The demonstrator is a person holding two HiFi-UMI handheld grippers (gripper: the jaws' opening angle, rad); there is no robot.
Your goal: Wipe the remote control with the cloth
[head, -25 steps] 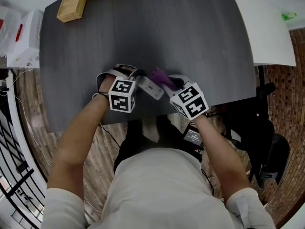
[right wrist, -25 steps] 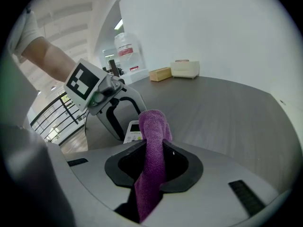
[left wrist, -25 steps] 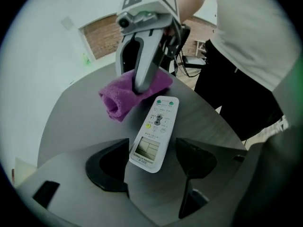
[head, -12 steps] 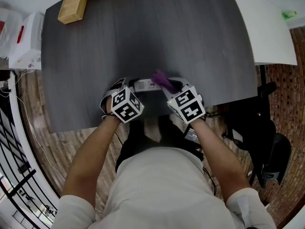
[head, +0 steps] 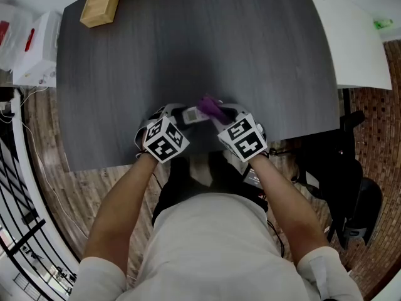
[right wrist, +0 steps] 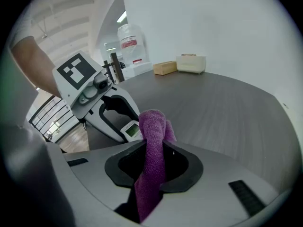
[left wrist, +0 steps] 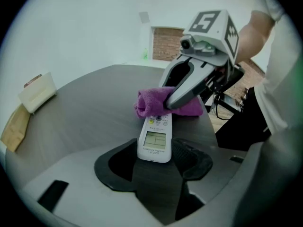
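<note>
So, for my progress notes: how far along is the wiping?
Done: left gripper, jaws just closing, has the remote; right gripper grips the cloth. In hand: cloth lies on the remote's button end. Left: the screen end; what's been wiped already can't be told.

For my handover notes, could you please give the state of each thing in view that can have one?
left gripper, shut on the remote control, jaws have just been closing
remote control, gripped, screen up
cloth, bunched, over the remote control's button end
right gripper, shut on the cloth
</note>
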